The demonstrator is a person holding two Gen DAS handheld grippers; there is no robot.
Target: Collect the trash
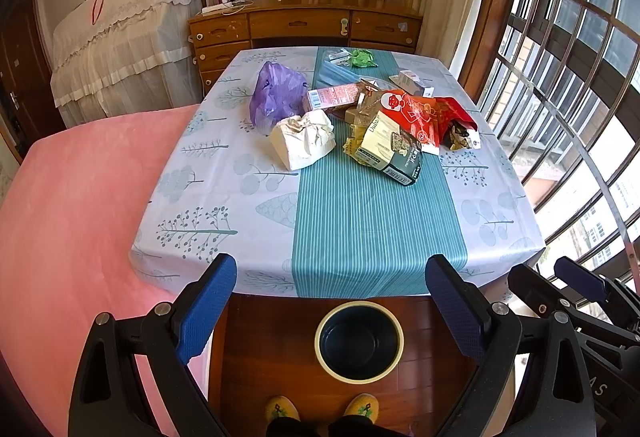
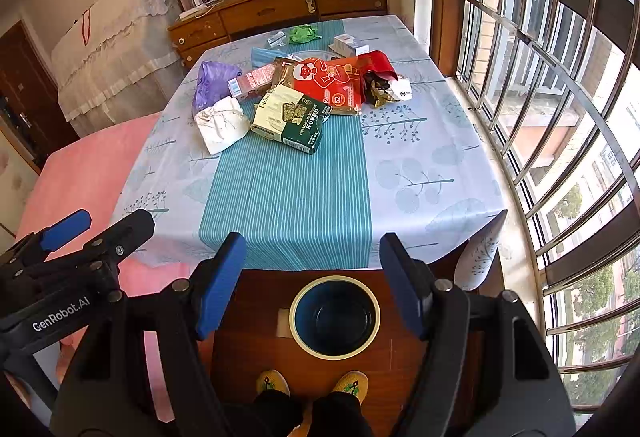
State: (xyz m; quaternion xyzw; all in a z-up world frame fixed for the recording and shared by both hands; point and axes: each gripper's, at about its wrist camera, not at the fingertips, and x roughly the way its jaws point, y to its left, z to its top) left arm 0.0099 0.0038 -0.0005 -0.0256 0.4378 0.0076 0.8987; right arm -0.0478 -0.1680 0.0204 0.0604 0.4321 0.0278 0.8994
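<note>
Sunlit from the barred window, the bench [image 1: 224,197] carries crumpled wrappers and boxes at its far half, ahead of both grippers. Left gripper [image 1: 332,285] and right gripper [image 2: 312,265] hold open, empty jaws above the round dark bin [image 1: 359,341]. Nearest trash, the cream-and-green carton [image 2: 290,119], lies far, slightly left of the right jaws.

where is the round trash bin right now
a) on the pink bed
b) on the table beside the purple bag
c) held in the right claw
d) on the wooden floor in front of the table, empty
d: the trash bin stands on the wooden floor just ahead of the person's yellow slippers, its dark inside bare, while the trash, such as the purple bag, lies on the table.
</note>
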